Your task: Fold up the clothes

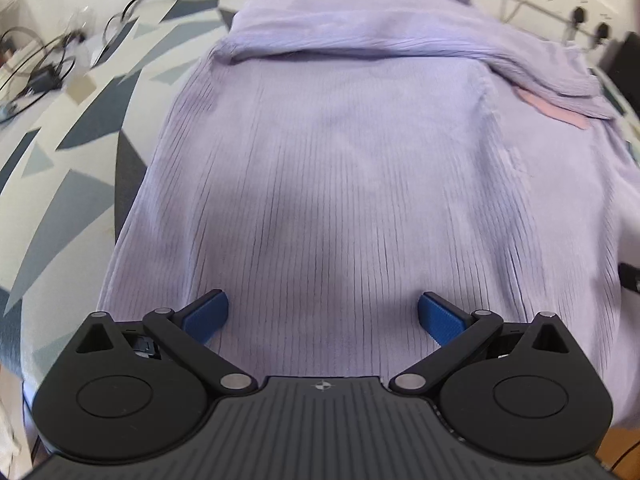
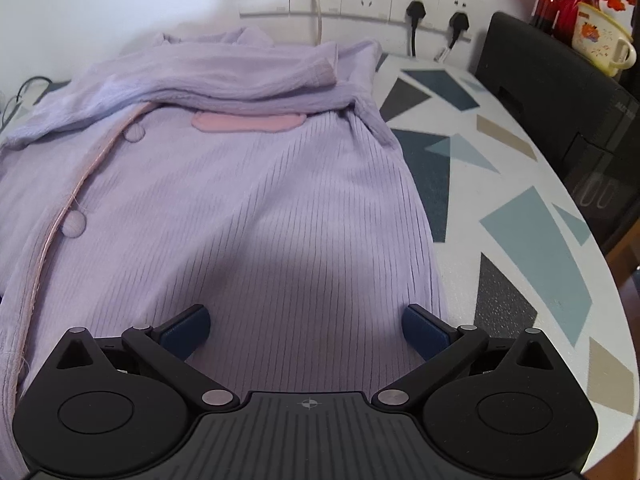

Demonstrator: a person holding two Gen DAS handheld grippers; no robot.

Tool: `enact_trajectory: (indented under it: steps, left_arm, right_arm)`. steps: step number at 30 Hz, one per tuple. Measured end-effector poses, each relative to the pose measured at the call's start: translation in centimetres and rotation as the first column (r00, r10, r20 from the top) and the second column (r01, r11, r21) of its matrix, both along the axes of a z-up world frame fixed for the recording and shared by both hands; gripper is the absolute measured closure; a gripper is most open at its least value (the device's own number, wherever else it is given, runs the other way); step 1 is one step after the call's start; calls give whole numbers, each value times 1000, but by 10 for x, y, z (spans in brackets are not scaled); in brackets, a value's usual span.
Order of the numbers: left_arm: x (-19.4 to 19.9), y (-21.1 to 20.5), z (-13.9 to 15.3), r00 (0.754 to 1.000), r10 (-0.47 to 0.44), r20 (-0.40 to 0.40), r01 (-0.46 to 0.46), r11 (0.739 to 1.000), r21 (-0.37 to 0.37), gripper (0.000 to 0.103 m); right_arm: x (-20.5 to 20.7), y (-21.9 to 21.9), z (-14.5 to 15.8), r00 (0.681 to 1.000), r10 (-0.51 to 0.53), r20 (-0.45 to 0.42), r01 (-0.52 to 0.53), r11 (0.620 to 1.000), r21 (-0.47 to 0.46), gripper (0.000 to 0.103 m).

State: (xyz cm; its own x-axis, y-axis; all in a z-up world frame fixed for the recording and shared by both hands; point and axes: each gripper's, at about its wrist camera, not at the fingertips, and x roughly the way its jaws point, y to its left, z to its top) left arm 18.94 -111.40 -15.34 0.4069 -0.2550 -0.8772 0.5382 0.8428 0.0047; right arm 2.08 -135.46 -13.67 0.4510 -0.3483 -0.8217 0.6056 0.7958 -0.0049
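Observation:
A lilac ribbed garment lies spread on the patterned table, its sleeves folded across the far end. In the right wrist view the same garment shows a pink pocket trim, pink edging and cloth buttons. My left gripper hovers over the near hem, open, blue pads wide apart with only cloth beneath. My right gripper stands open over the near right part of the garment, close to its right edge.
The table carries a white cloth with grey and teal shapes. A black box stands at the right; wall sockets with plugs line the back. Cables lie at the far left. A cup sits at the far right.

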Motion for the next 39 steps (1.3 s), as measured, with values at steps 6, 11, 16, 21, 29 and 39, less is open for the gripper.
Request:
enact_trajectory:
  steps: [6,11,16,21,29,39]
  left_arm:
    - [0,11,7,998,-70,-10,70,997,-12,0]
    - [-11,47,51,943,-29,331,25,1000,16,2]
    - [2,93,61,957,21,289,7,996,-94,1]
    - [9,87,20,983,35,182,-37,999,7,1]
    - [20,101,0,988,81,135,-76,996,-42,0]
    - [41,90,-3,993,26,112,-16,996,-88,0]
  right_arm:
    - [-17,2,24,997,-42,72,33,991,130,6]
    - [-57,2,53,975,-133,179,120,989,81,3]
    - [-88,2,58,933,-254,256,249,967,51,2]
    - [-78,14,33,914,-348,207,347,937,45,3]
    - [-95,5,13,864,-456,216,444,890,102,1]
    - [-64,11,-5,939,-335,83,335,942,15,3]
